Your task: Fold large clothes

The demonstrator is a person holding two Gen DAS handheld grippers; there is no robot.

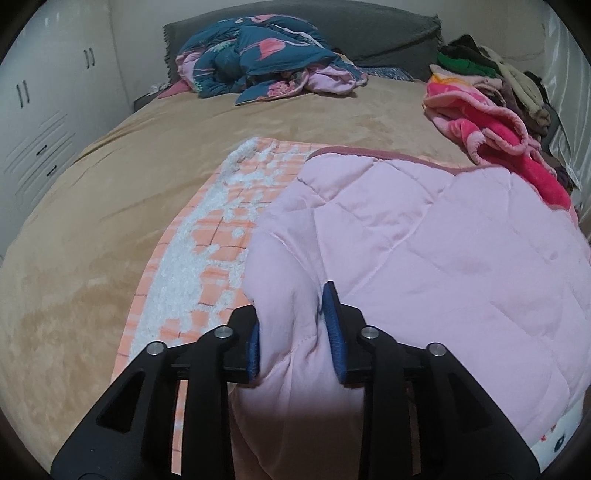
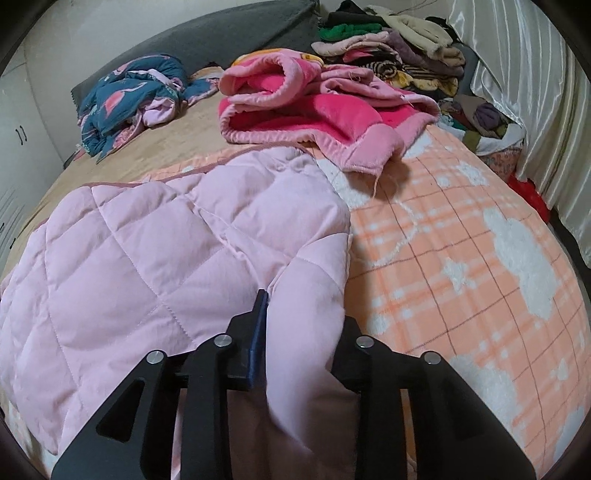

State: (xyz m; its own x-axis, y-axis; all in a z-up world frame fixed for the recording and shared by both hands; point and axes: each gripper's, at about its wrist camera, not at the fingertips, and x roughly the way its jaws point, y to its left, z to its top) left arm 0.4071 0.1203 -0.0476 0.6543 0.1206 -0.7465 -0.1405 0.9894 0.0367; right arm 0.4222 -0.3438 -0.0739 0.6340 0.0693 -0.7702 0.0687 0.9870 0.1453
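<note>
A large pale pink quilted cover (image 1: 424, 236) (image 2: 155, 251) lies on the bed, folded over an orange checked fleece layer with white patches (image 1: 207, 236) (image 2: 461, 258). Whether the two are one piece I cannot tell. My left gripper (image 1: 291, 306) is at the cover's near left edge, and a thick bunch of pink fabric fills the gap between its blue pads (image 1: 334, 332). My right gripper (image 2: 304, 310) is at the near right edge with a pink fold between its jaws. That fold lies against the left pad (image 2: 258, 328) and hides the right fingertip.
A tan bedspread (image 1: 92, 221) covers the bed. A crumpled blue and pink quilt (image 1: 258, 59) (image 2: 125, 96) lies near the grey headboard (image 1: 369, 33). A hot-pink fleece garment (image 2: 306, 110) (image 1: 487, 136) rests on the far edge of the orange layer. Stacked clothes (image 2: 399, 55), curtain right, white cupboards left.
</note>
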